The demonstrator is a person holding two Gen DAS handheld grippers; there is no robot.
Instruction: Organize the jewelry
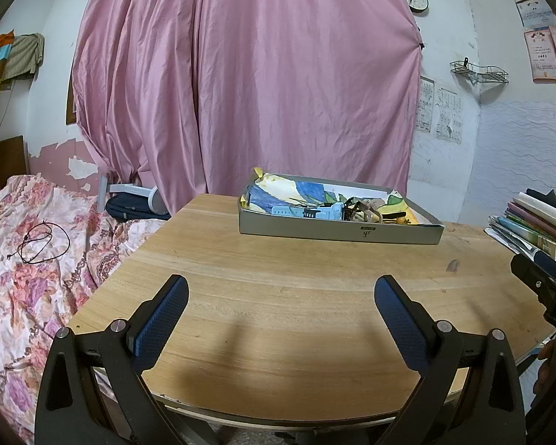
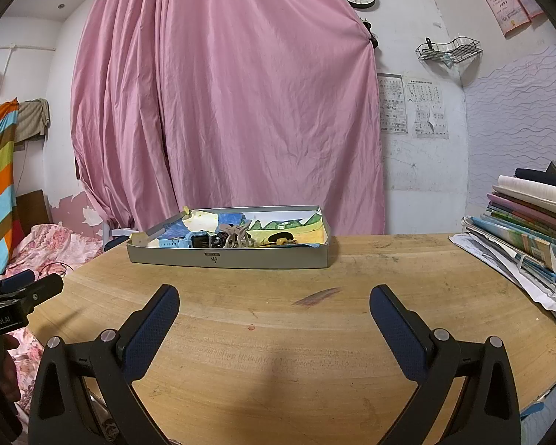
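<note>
Bare wooden table (image 2: pixel 278 333) spreads between both wide-spread, empty grippers, left gripper (image 1: pixel 281 296) and right gripper (image 2: pixel 274 304), and the shallow grey metal tray (image 2: pixel 233 259) of tangled jewelry (image 2: pixel 233 239) at its far edge.

Bare table (image 2: pixel 278 333) up to tray (image 2: pixel 226 257); books (image 2: pixel 530 230) perhaps crowding right.

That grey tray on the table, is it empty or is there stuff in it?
Not empty. The grey tray holds a small heap: a blue watch, a tan hair claw and some darker bits too small to identify.
</note>
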